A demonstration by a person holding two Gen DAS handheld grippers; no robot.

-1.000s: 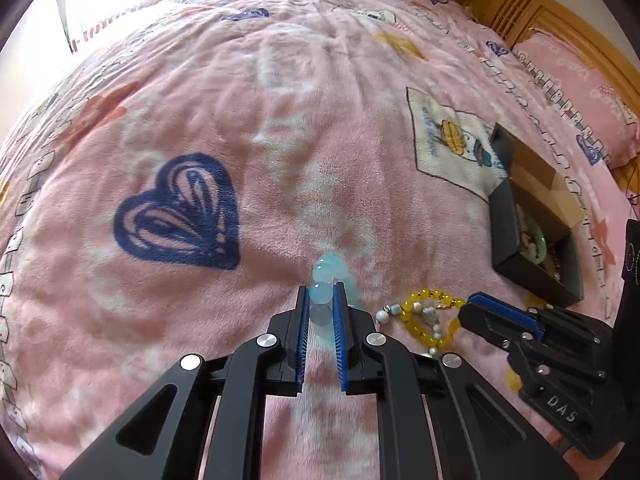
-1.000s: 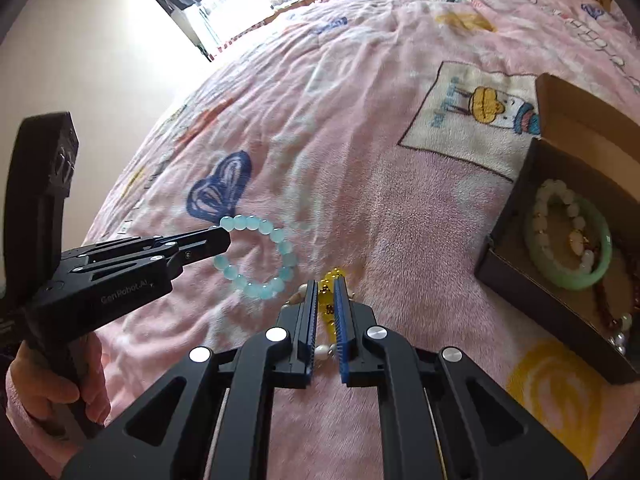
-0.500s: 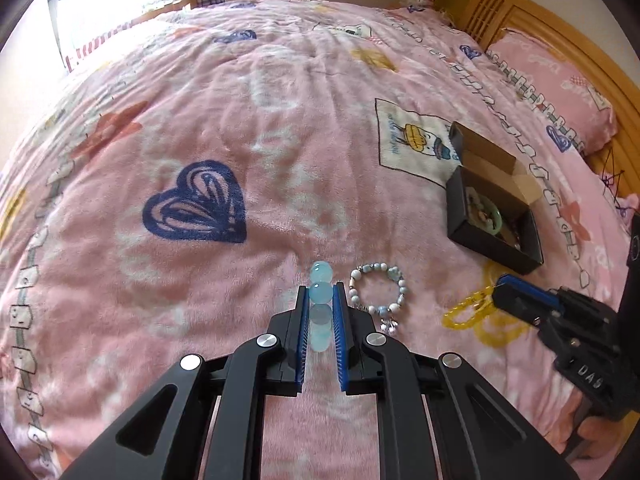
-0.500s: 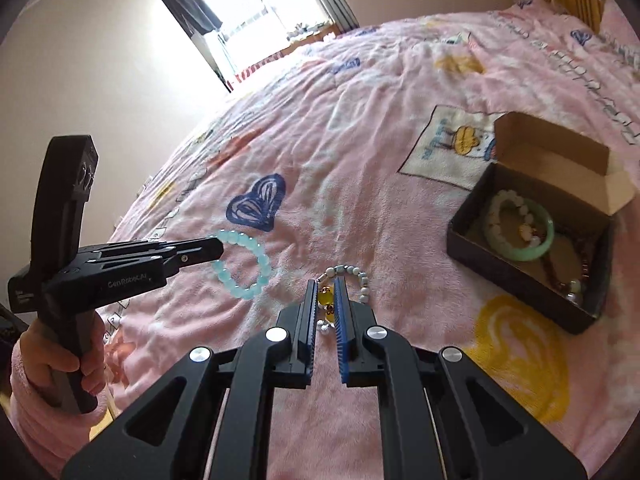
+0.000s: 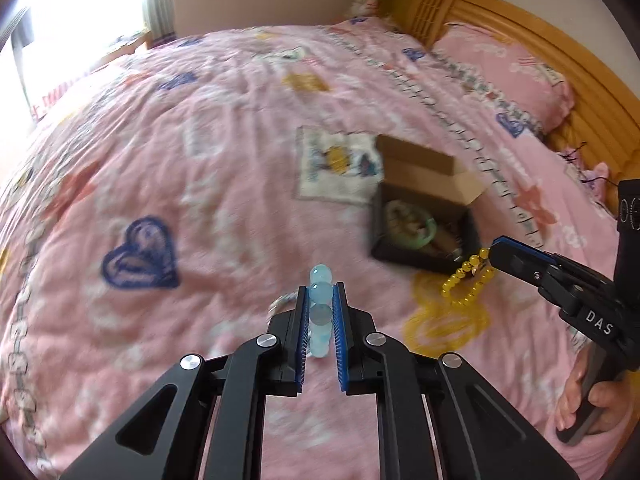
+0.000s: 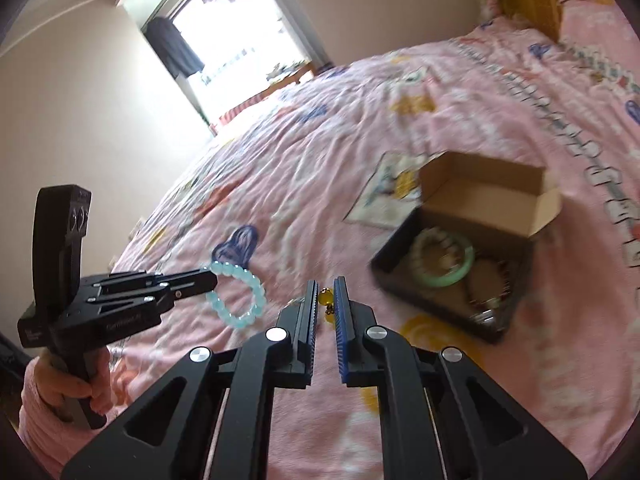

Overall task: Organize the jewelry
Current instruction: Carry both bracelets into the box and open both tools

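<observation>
My left gripper (image 5: 320,294) is shut on a pale blue bead bracelet (image 5: 320,312) and holds it in the air over the pink bed; from the right wrist view the bracelet (image 6: 238,294) hangs from that gripper (image 6: 210,278). My right gripper (image 6: 325,294) is shut on a yellow bead bracelet (image 6: 325,298); in the left wrist view it (image 5: 468,280) dangles from the right gripper (image 5: 494,254) just in front of the open black jewelry box (image 5: 416,258). The box (image 6: 404,280) holds a green bangle (image 6: 444,264) and other beads.
A grey-white bead bracelet (image 5: 280,302) lies on the blanket, mostly hidden behind my left fingers. The box's brown lid flap (image 6: 480,196) stands open at the back. A pink pillow (image 5: 504,68) and wooden headboard (image 5: 560,52) lie beyond.
Both grippers have lifted their bracelets off the blanket and risen. The right gripper has carried the yellow bracelet toward the box. The grey-white bracelet stays on the bed.
</observation>
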